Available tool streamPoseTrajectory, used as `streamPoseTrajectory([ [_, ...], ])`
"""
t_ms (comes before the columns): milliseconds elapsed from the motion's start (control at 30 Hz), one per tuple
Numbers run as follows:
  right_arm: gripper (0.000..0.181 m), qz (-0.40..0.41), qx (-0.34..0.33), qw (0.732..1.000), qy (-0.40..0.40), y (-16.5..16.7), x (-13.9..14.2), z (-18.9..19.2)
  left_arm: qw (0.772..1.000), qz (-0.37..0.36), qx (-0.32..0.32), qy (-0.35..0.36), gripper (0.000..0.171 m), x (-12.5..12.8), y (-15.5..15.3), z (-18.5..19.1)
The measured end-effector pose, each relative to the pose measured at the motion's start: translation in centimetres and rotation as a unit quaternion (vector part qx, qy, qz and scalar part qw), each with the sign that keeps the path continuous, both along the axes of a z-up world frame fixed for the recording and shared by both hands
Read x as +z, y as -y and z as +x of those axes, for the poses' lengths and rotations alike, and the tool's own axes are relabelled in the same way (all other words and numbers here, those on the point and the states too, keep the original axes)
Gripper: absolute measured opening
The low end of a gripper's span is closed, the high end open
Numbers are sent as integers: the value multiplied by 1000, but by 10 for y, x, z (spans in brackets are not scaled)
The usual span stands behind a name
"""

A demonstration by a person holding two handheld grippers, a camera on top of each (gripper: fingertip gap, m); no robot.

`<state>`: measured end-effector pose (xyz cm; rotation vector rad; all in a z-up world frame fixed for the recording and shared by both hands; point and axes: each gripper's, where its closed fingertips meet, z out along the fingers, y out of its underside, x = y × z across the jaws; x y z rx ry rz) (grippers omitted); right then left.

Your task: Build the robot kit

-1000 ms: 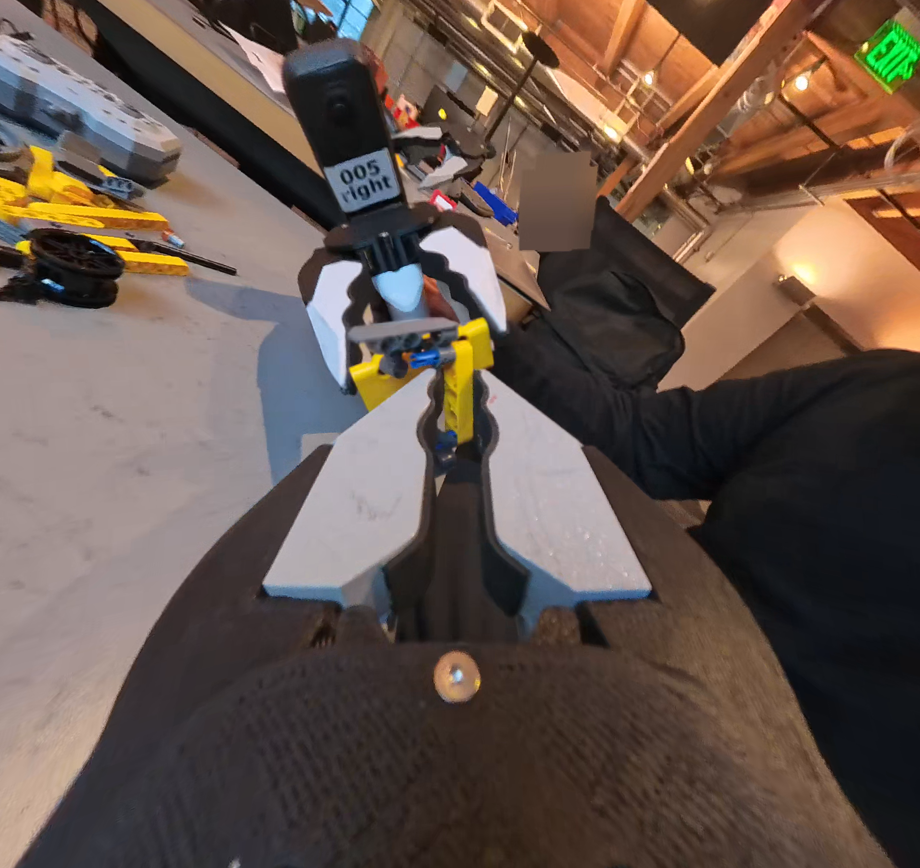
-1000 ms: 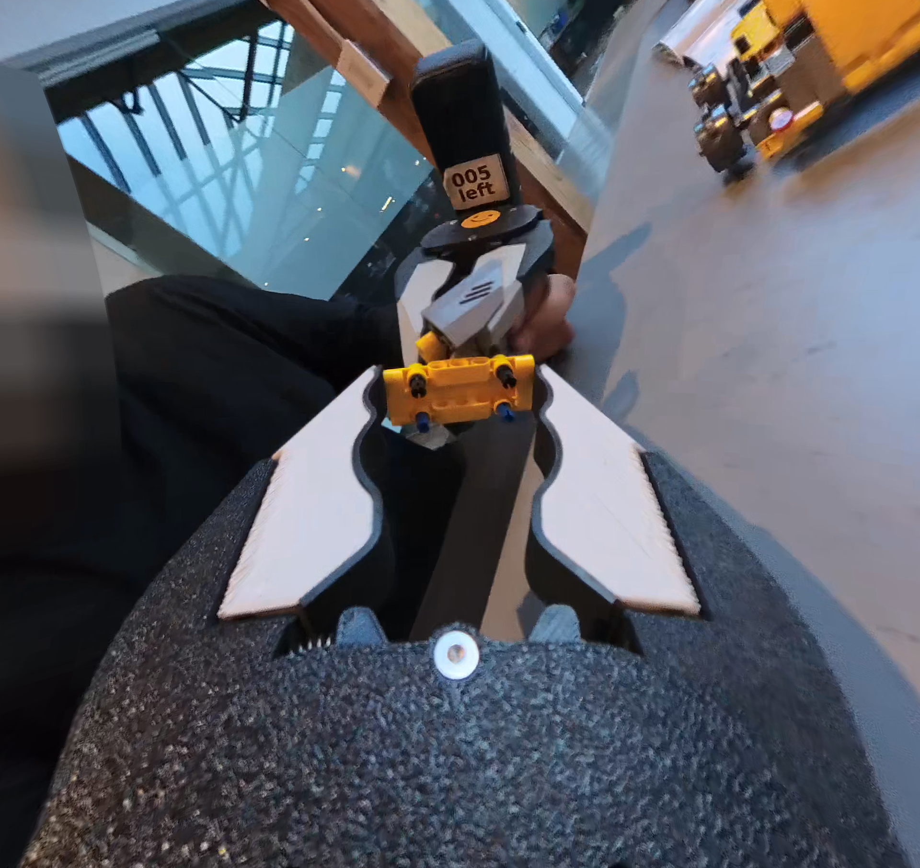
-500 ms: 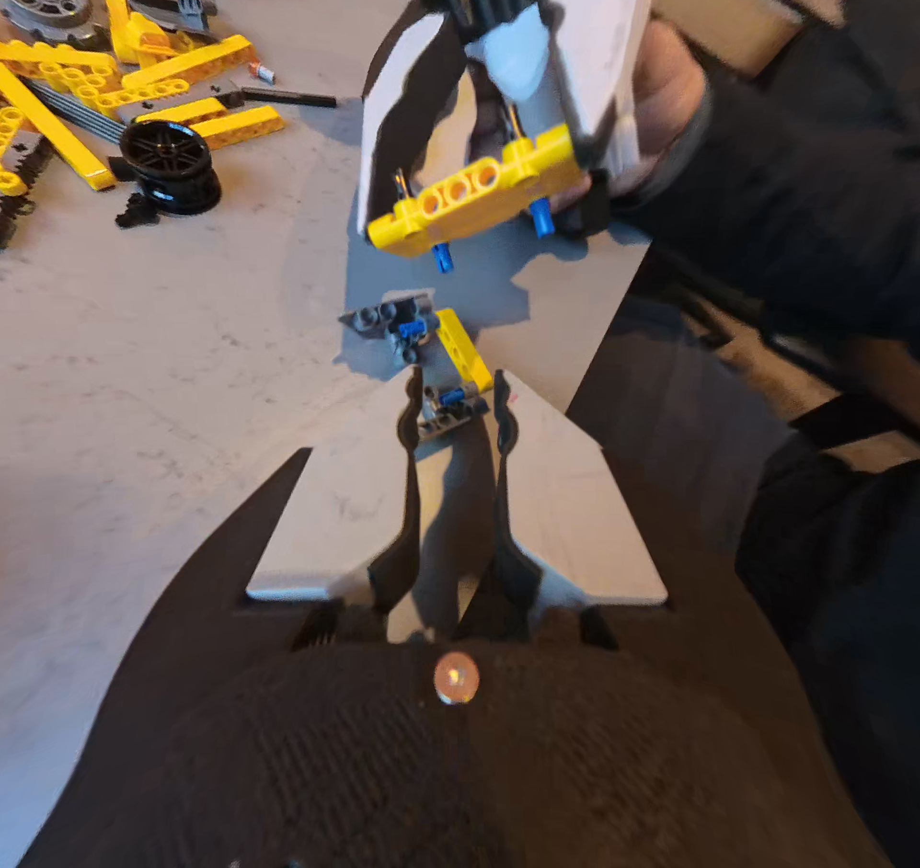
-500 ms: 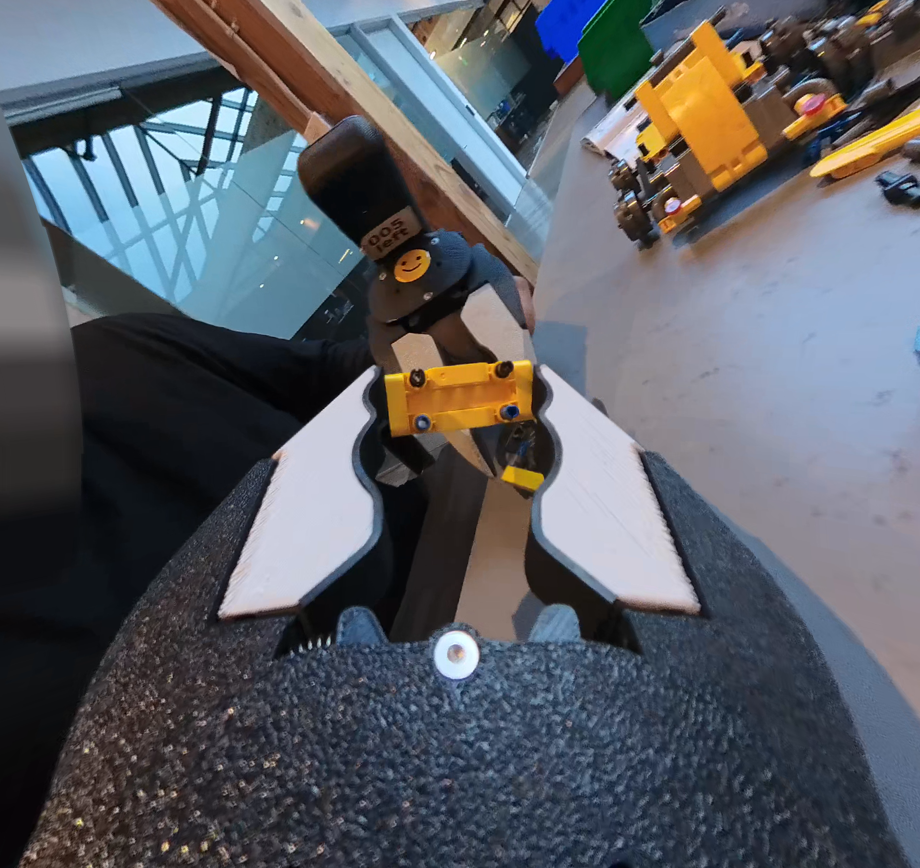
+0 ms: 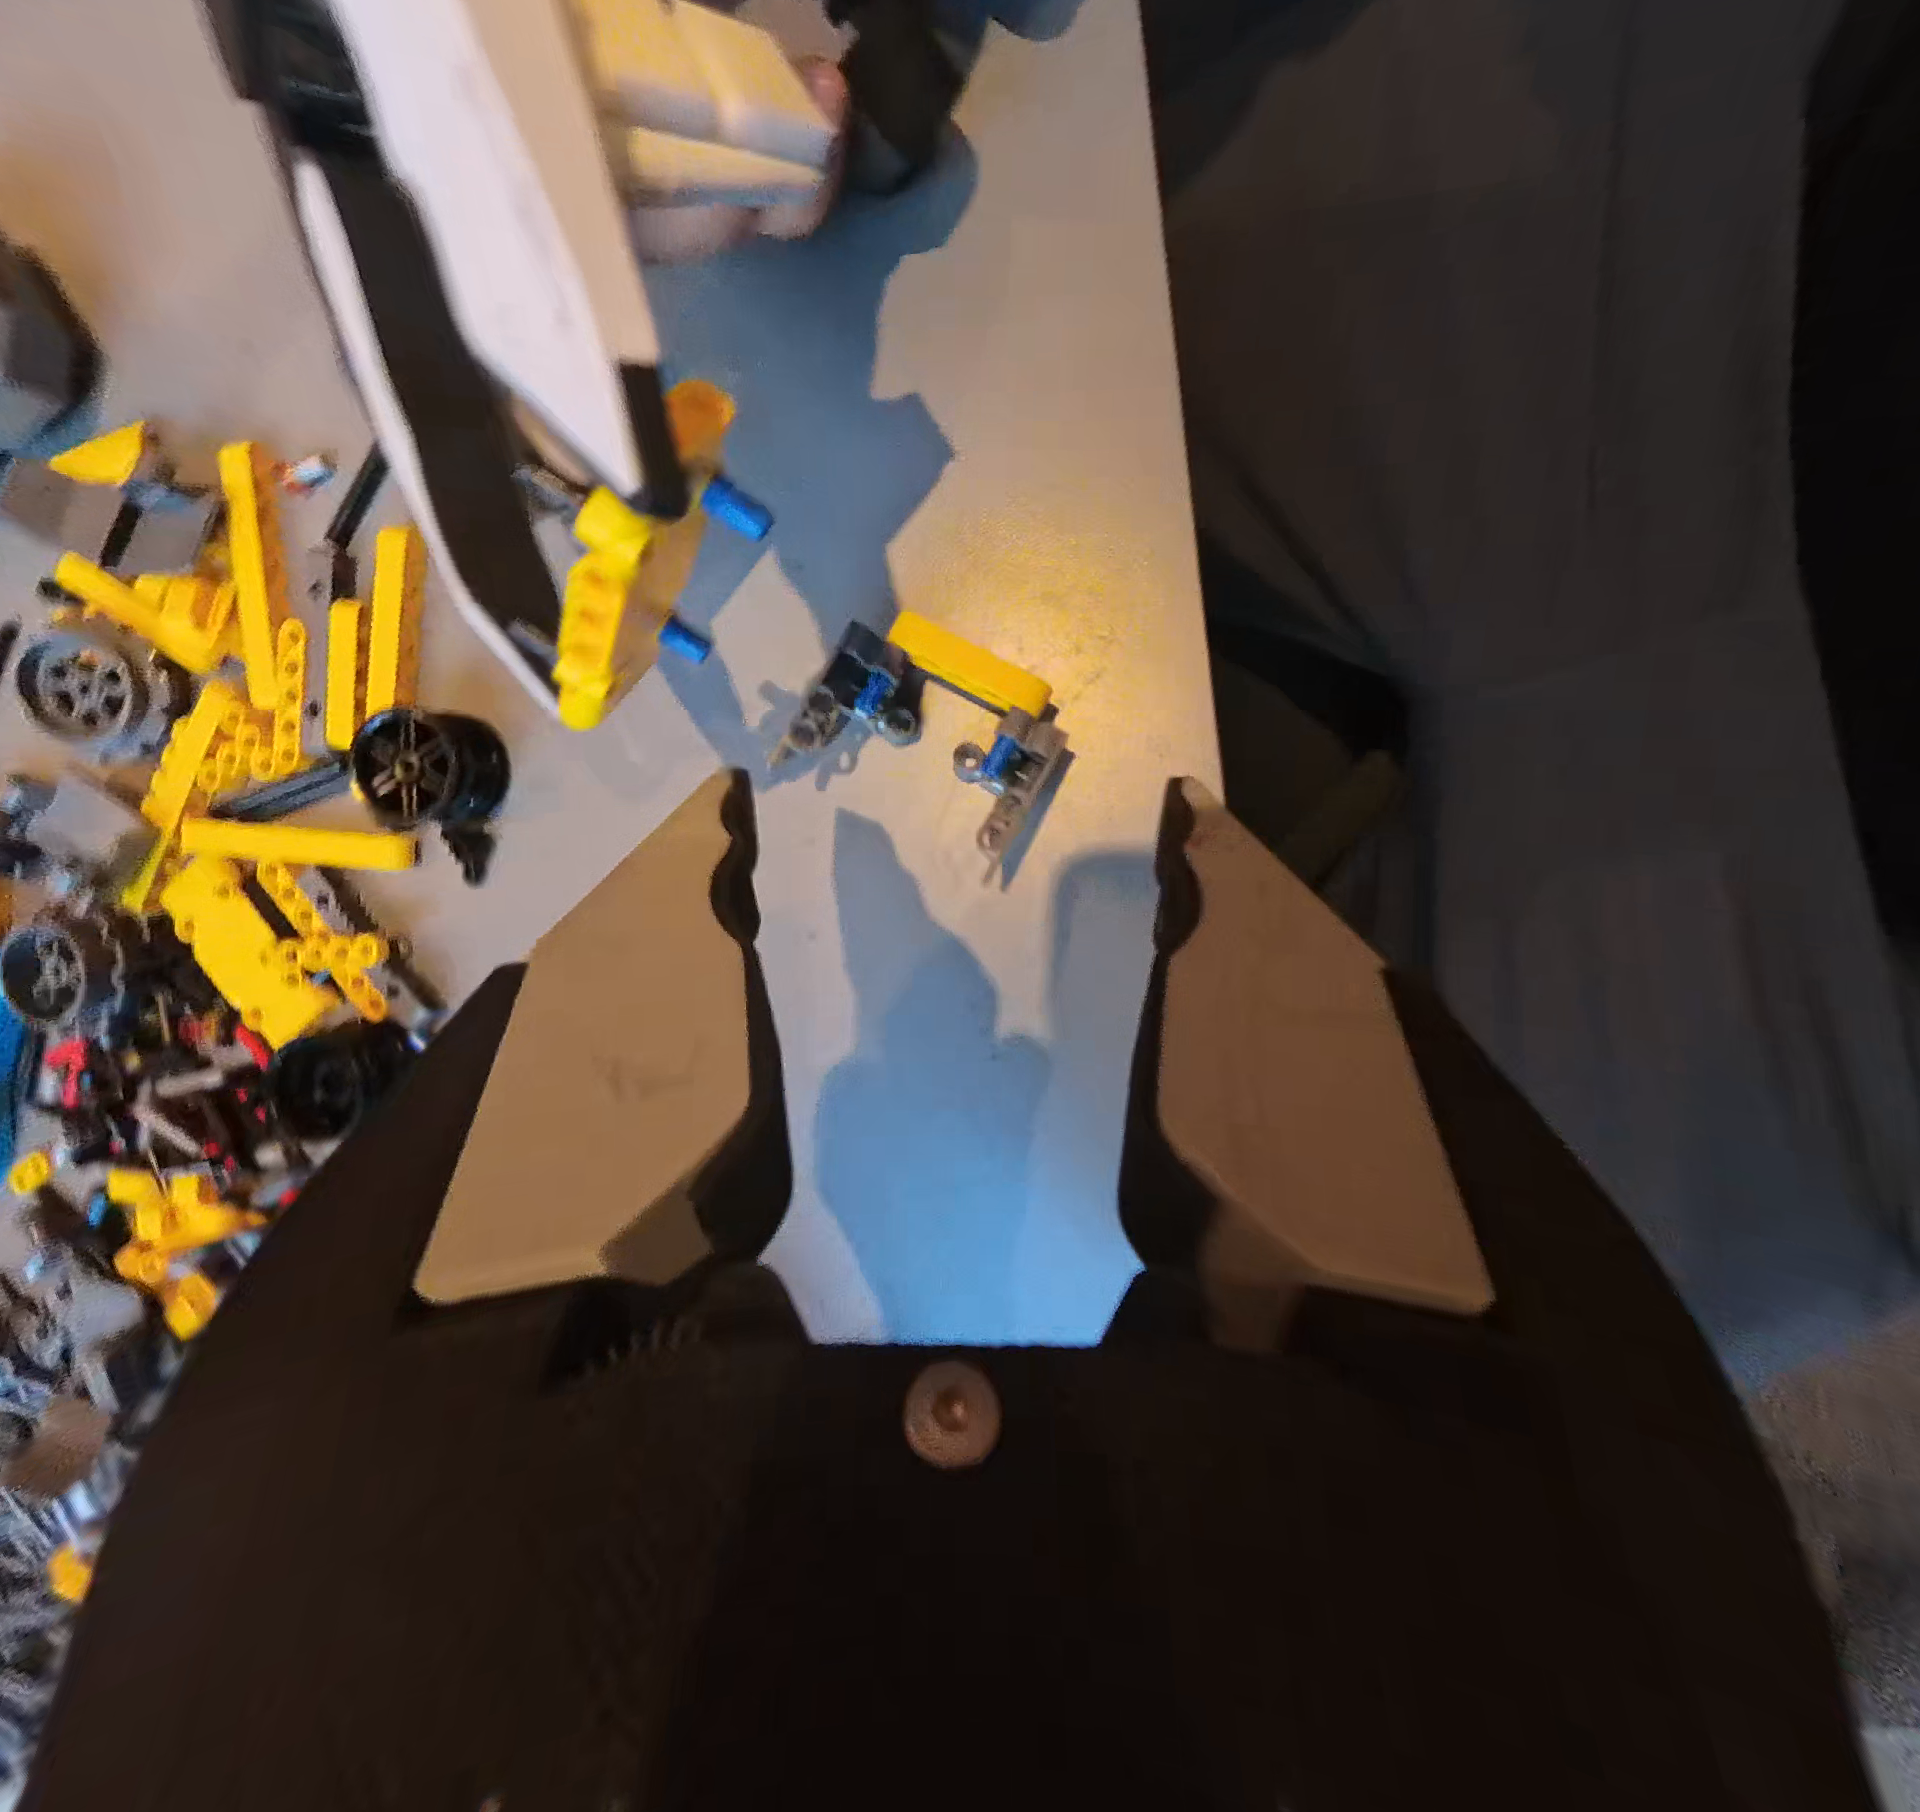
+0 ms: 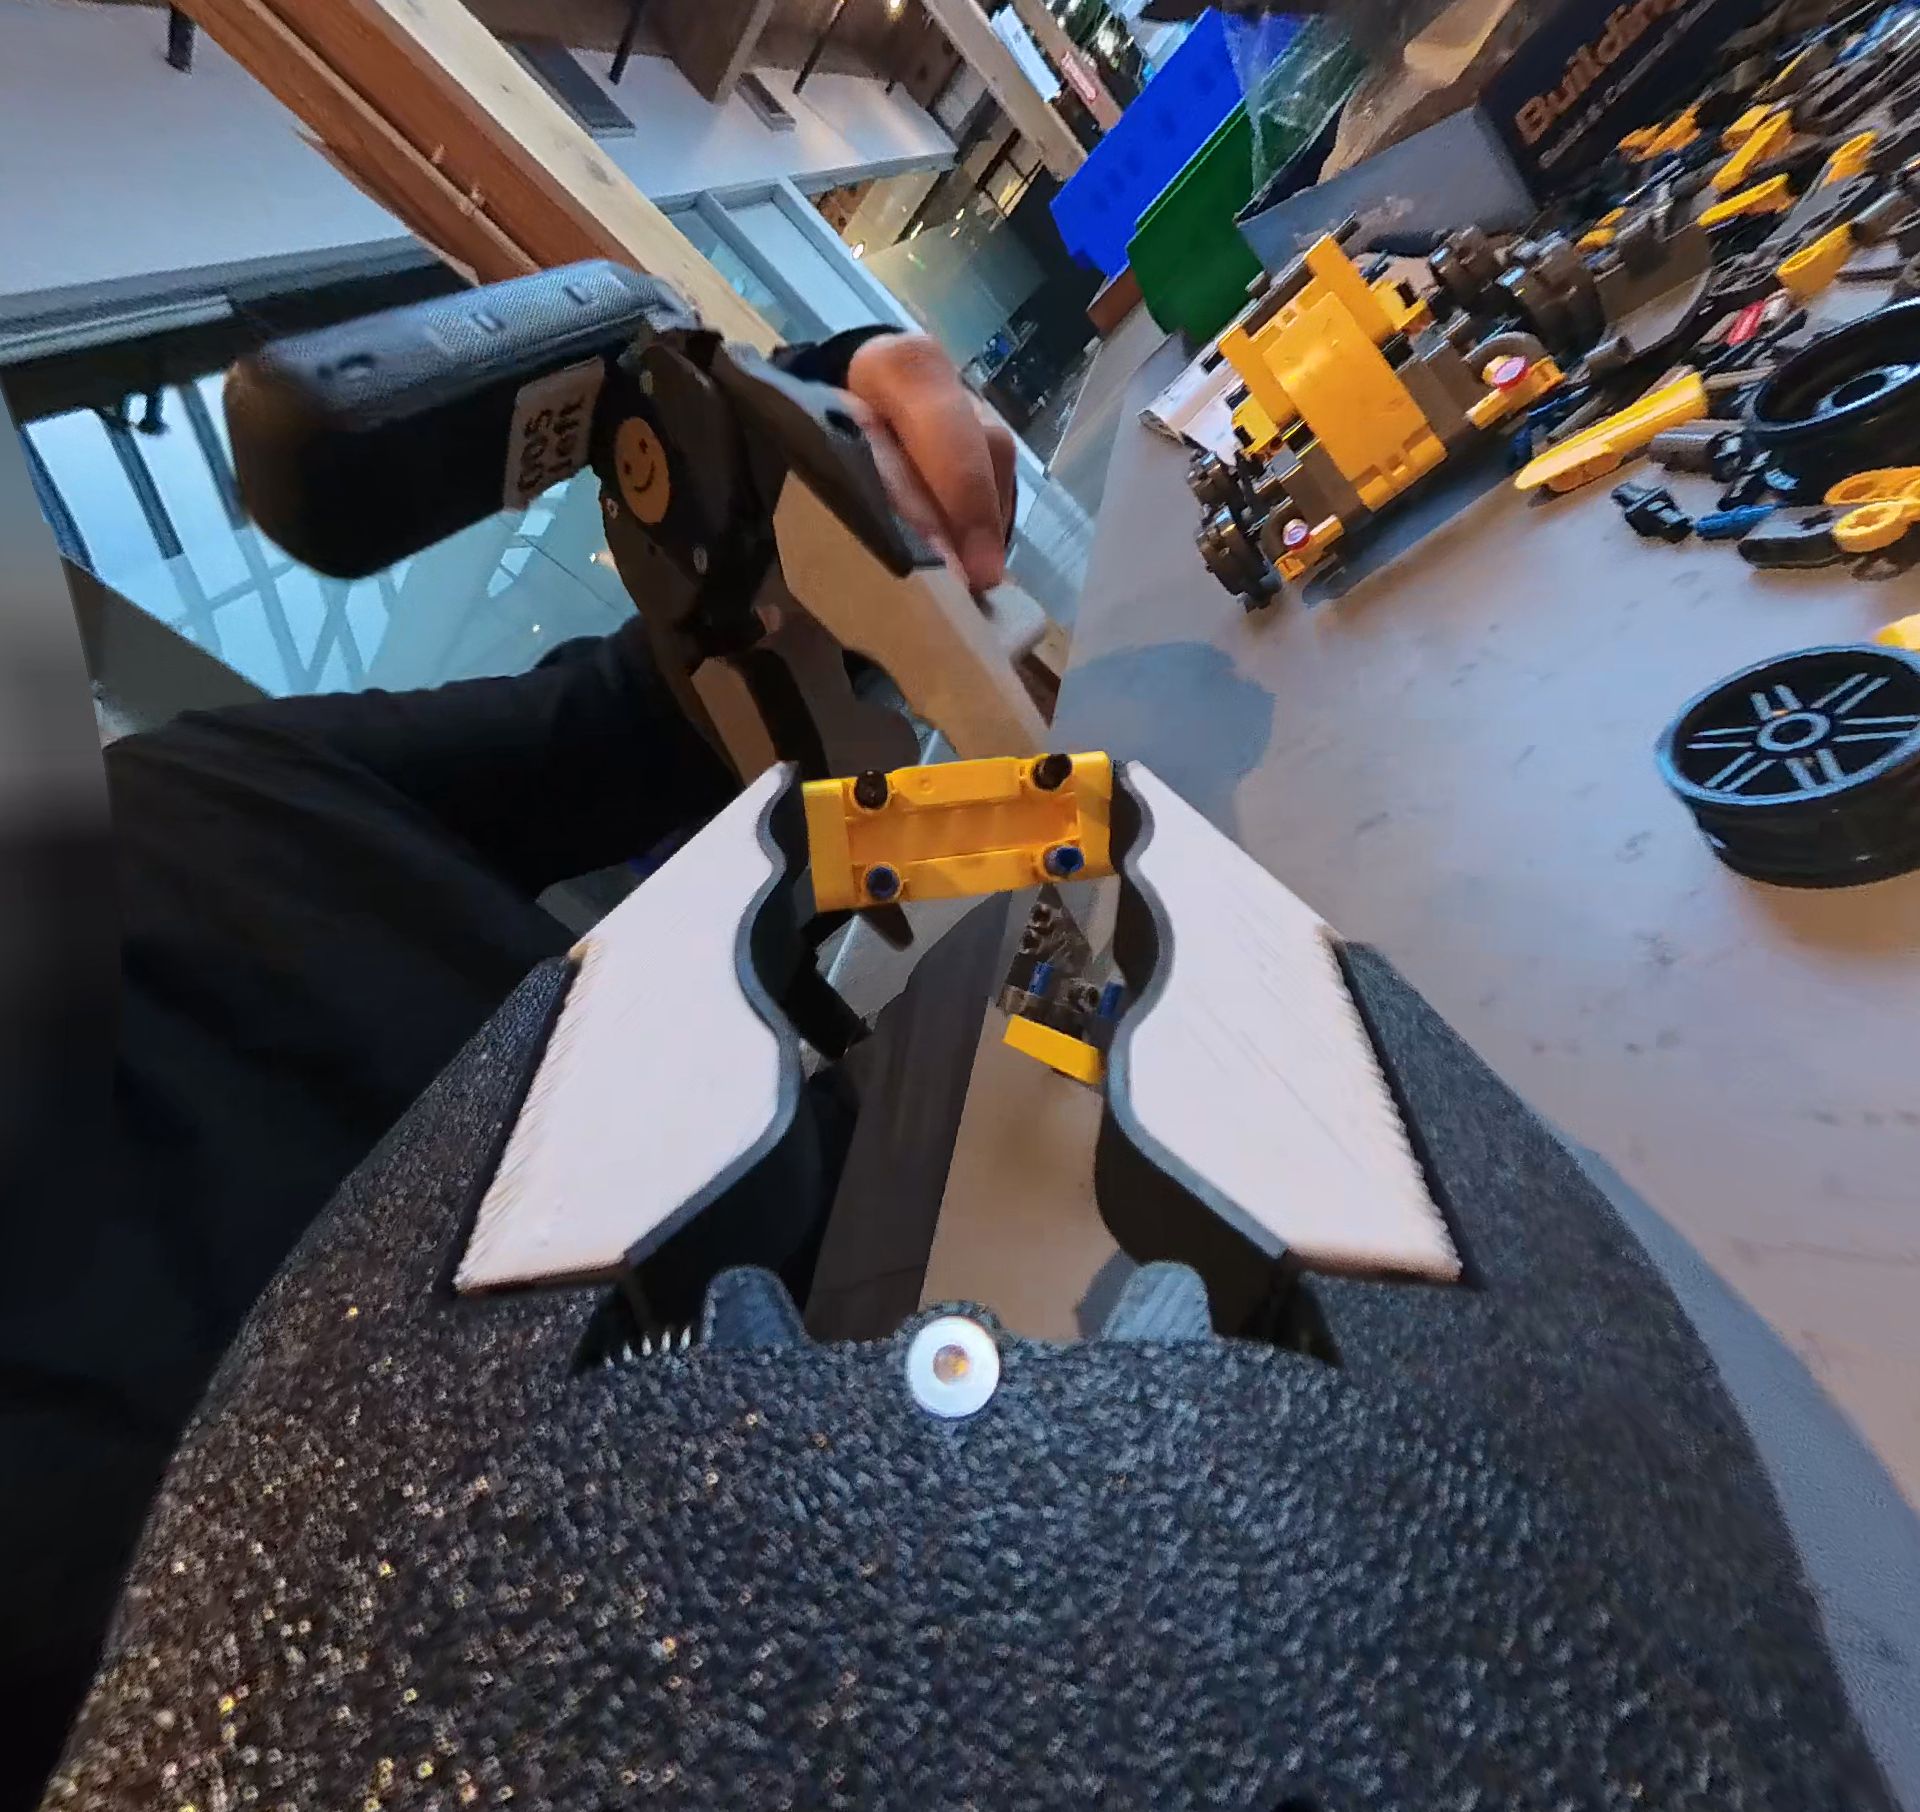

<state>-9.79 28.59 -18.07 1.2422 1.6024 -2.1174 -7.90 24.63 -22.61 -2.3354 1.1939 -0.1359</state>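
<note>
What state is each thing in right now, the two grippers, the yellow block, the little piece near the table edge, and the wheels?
Left gripper: open, empty, above the table.
Right gripper: shut on the yellow block.
Yellow block: clamped between the fingertips, off the table.
Small grey and yellow piece: lying loose on the table, near its edge.
Black wheel: lying flat.
Pile of yellow parts: scattered loose.

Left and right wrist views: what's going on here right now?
A person holds a gripper in each hand over a grey table. The right gripper is shut on a yellow frame piece with blue and black pins, held above the table. The left gripper is open and empty, poised above a small grey, blue and yellow assembly lying near the table's edge. Loose yellow beams and black wheels are piled nearby.
</note>
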Motion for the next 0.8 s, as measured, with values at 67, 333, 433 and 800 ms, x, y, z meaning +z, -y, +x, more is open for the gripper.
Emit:
streamPoseTrajectory([
  [67, 58, -4, -15, 1000, 2, -8, 0, -2, 999, -6, -25, -25, 75, -8, -9, 2],
  [333, 58, 51, -68, 996, -2, -29, -8, -5, 994, -54, -66, -72, 65, -46, -10, 0],
  [433, 58, 85, -75, 994, -8, -28, -12, -6, 997, -44, -27, -65, 64, -46, -15, -6],
  [800, 58, 304, -65, 945, -101, -15, -30, 2, 947, 244, 185, -98, 62, -17, -23, -40],
])
